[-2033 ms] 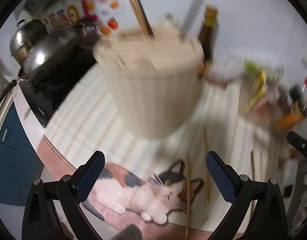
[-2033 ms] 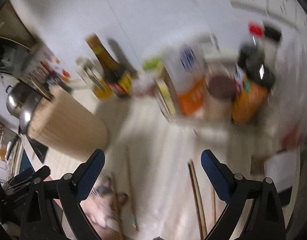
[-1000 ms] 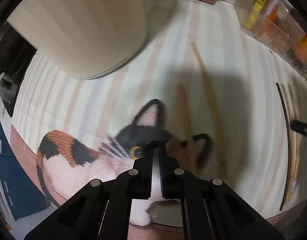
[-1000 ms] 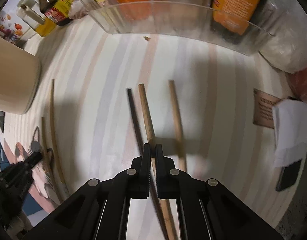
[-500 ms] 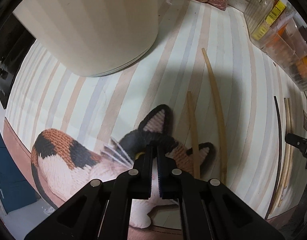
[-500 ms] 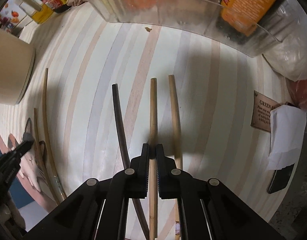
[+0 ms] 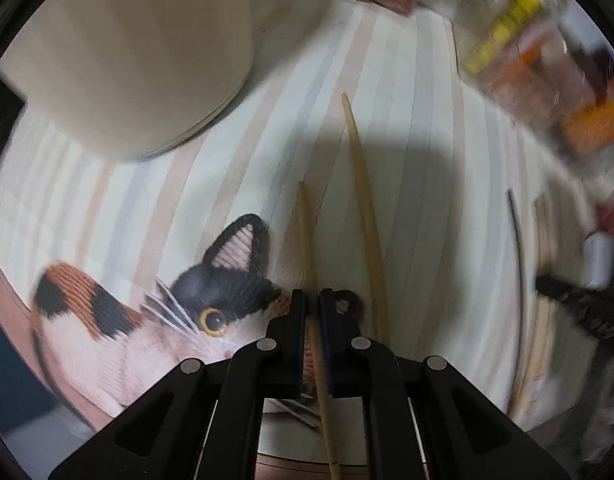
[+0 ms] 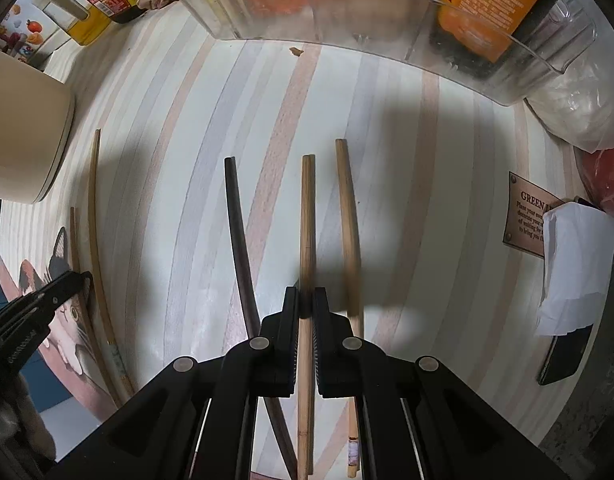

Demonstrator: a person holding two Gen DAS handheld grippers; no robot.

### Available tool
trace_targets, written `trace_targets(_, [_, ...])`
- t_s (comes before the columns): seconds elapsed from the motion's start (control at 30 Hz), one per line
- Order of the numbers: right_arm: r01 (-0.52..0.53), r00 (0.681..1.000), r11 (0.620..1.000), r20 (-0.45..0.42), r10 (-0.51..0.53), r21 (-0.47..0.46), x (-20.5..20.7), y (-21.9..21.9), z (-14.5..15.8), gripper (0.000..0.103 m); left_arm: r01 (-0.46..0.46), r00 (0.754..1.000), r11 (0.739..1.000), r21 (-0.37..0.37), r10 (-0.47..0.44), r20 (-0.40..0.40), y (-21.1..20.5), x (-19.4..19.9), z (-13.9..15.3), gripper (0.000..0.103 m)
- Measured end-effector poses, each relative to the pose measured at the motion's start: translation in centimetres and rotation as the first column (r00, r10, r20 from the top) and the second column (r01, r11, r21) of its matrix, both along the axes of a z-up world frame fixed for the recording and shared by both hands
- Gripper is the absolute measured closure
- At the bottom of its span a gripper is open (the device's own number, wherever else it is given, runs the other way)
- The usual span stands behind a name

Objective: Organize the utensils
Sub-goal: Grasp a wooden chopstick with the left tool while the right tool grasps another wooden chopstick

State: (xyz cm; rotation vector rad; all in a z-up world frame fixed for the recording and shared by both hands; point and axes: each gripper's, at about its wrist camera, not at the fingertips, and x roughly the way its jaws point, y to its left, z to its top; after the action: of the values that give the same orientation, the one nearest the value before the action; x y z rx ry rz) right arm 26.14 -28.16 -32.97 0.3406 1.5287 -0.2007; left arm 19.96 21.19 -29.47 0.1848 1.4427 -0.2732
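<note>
Pointing down, each claw grips one chopstick: left claw (image 7: pixel 312 300) a pale chopstick (image 7: pixel 305 232), right claw (image 8: pixel 305 298) a brown chopstick (image 8: pixel 306 216).

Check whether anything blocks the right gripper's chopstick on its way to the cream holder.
Nothing upright does. Between the held chopstick and the cream holder lie only flat chopsticks, the dark one nearest; the left gripper works near that side.

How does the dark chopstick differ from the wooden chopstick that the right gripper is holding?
The dark chopstick is nearly black; the wooden chopstick is light brown. The dark chopstick lies free on the striped mat, left of the right gripper, while the wooden chopstick is clamped between that gripper's shut fingers. Both are long, slim sticks pointing roughly the same way, toward the clear plastic bin.
</note>
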Motion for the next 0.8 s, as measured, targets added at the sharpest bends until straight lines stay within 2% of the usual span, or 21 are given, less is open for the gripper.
trace_targets(0.13, [-0.007, 0.999, 0.999, -0.032, 0.008, 0.038, -1.2, 0.2, -0.7, 0.097, 0.051, 0.998, 0.997, 0.065, -0.053, 0.022, -0.5, -0.3, 0.3, 0.099])
trace_targets(0.27, [-0.038, 0.997, 0.998, -0.062, 0.041, 0.050, -2.6, 0.4, -1.0, 0.097, 0.060, 0.998, 0.997, 0.056, -0.060, 0.013, 0.2, -0.6, 0.6, 0.099])
trace_targets(0.53, [-0.090, 0.989, 0.996, -0.121, 0.088, -0.009, -1.3, 1.6, -1.1, 0.095, 0.039, 0.999, 0.999, 0.037, -0.039, 0.007, 2.3, -0.6, 1.2, 0.095])
trace_targets(0.8, [-0.087, 0.984, 0.996, -0.154, 0.086, 0.004, -0.3, 1.9, -1.0, 0.095, 0.049, 0.999, 0.997, 0.051, -0.050, 0.018, 1.2, -0.3, 0.5, 0.095])
